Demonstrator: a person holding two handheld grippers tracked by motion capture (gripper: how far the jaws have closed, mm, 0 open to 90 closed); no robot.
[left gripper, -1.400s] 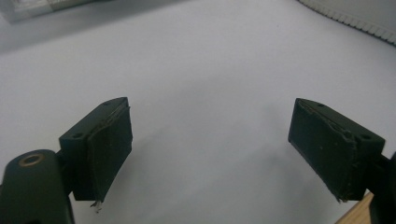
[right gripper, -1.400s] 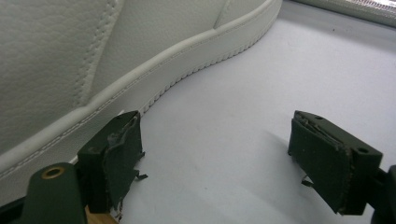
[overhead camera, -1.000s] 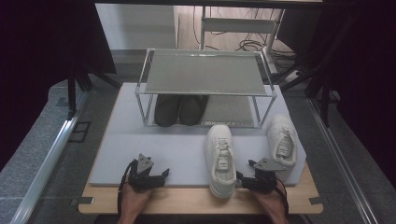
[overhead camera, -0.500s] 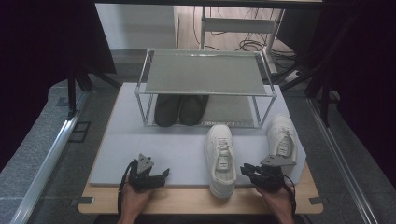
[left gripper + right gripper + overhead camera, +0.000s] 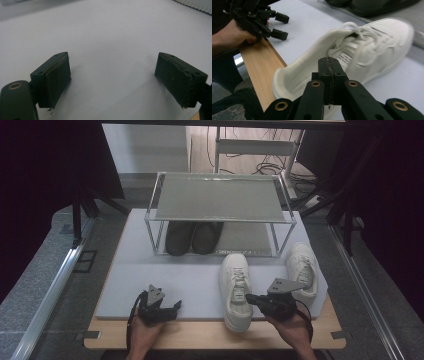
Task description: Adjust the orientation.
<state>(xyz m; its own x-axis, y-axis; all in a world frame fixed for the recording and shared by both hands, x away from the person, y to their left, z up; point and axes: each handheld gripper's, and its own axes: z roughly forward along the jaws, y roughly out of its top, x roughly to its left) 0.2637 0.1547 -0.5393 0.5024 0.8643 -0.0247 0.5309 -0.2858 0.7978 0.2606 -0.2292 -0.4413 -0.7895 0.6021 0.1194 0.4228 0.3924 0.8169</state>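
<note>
white shoe (image 5: 237, 290) heel overhanging mat edge (image 5: 200, 316), right claw (image 5: 253, 299) pinched together, left claw (image 5: 175, 306) apart

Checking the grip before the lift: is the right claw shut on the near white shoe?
Shut on it: the right claw pinches the edge of the white shoe, pads pressed together.

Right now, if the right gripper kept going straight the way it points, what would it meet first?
Probably the nearer white lace-up sneaker: the right gripper, jaws shut together, points at its side wall beside the collar. Depth is unclear; it may already be touching.
</note>
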